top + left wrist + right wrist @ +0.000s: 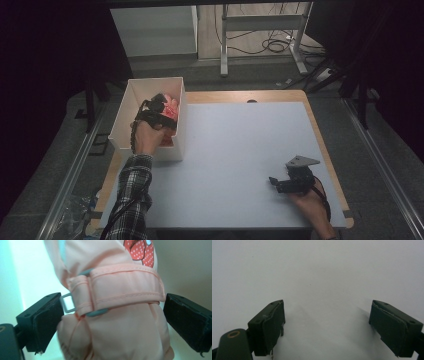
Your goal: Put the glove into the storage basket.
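Open right gripper (327, 325) over white table (324, 270)

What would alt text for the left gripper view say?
A pale pink padded mitten with a strap and buckle sits between the left gripper's two black jaws, which stand apart from it. A white box wall glows behind.

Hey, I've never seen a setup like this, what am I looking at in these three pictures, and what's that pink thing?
A person at a table holds a hand-operated gripper in each hand. The high view looks down from above. The other two come from cameras riding on each gripper, looking along its two black jaws. The left gripper reaches into a white box at the table's left edge. Its own view shows a pink padded mitten with a strap between its jaws, which stand wide; the pads do not seem to press on it. The right gripper rests low over the bare white tabletop, jaws open, nothing between them.
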Demonstrator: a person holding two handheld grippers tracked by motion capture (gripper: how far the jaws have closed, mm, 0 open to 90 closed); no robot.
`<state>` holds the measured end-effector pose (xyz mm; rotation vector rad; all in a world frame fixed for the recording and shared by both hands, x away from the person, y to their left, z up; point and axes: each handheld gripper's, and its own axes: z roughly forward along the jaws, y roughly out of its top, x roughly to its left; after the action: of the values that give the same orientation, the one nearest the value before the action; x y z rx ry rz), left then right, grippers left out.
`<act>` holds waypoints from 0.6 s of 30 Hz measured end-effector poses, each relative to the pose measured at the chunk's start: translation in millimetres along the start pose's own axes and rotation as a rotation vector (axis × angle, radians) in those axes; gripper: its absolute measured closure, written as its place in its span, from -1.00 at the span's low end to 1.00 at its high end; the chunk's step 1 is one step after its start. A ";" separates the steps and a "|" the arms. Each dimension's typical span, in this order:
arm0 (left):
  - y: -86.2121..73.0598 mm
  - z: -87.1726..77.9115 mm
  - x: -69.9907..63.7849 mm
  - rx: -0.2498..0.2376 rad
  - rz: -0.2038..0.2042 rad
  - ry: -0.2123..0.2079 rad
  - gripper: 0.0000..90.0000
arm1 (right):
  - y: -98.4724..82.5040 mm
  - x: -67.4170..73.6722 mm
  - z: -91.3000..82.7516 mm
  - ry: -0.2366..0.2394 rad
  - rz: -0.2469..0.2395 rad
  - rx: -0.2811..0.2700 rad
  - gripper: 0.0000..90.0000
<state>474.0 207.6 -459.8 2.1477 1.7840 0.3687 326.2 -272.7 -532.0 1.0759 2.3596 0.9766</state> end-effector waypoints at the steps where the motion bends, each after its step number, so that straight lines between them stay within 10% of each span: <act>1: -1.0 -1.5 1.1 -0.013 0.000 -0.003 -0.91 | 0.0 0.0 0.0 0.000 0.000 0.000 -0.70; 18: -18.2 -28.4 12.7 -0.176 0.010 -0.070 -0.93 | 0.0 0.1 0.0 0.000 0.000 0.000 -0.70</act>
<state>448.7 225.4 -441.3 2.0237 1.6389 0.4300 326.1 -272.7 -532.0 1.0757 2.3596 0.9761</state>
